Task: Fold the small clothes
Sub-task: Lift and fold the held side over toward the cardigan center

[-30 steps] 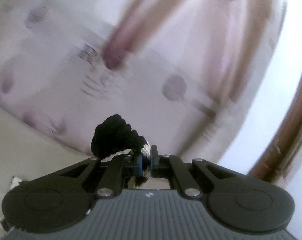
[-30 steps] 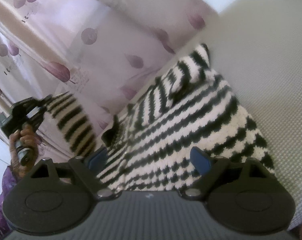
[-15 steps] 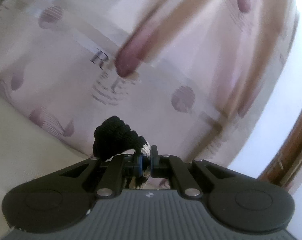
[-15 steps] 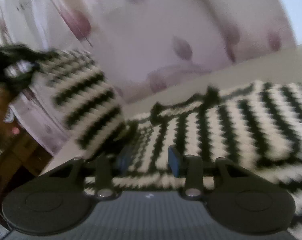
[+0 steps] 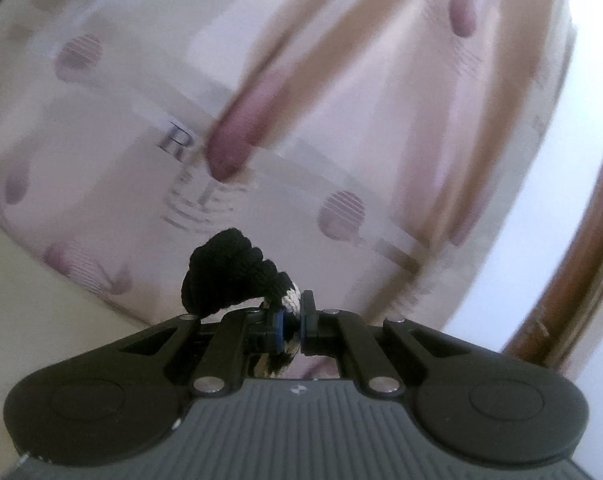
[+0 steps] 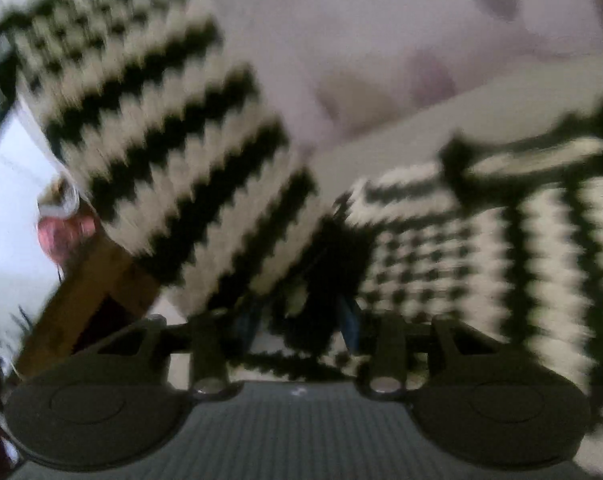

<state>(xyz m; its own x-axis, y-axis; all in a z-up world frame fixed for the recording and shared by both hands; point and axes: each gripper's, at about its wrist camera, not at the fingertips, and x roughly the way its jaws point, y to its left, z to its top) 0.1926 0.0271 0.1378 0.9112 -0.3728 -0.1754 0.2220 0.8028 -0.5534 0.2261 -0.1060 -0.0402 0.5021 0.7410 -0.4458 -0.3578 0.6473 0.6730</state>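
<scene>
Jaws of left gripper (image 5: 292, 317) clenched on black cuff (image 5: 229, 272) of sweater, held up before curtain (image 5: 141, 120). Right gripper (image 6: 297, 322) half closed around dark knit edge; blur hides whether pads press. Sweater (image 6: 461, 248) body flat on bed (image 6: 381, 148), sleeve (image 6: 161, 140) raised. Advice: keep cuff taut, lay sleeve square across body. Curtain print: "R", rest unreadable.

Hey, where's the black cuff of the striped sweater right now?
In the left wrist view, the black cuff bunches just above and left of the left gripper, whose jaws are shut on the knit right behind it, in front of the patterned curtain.
</scene>
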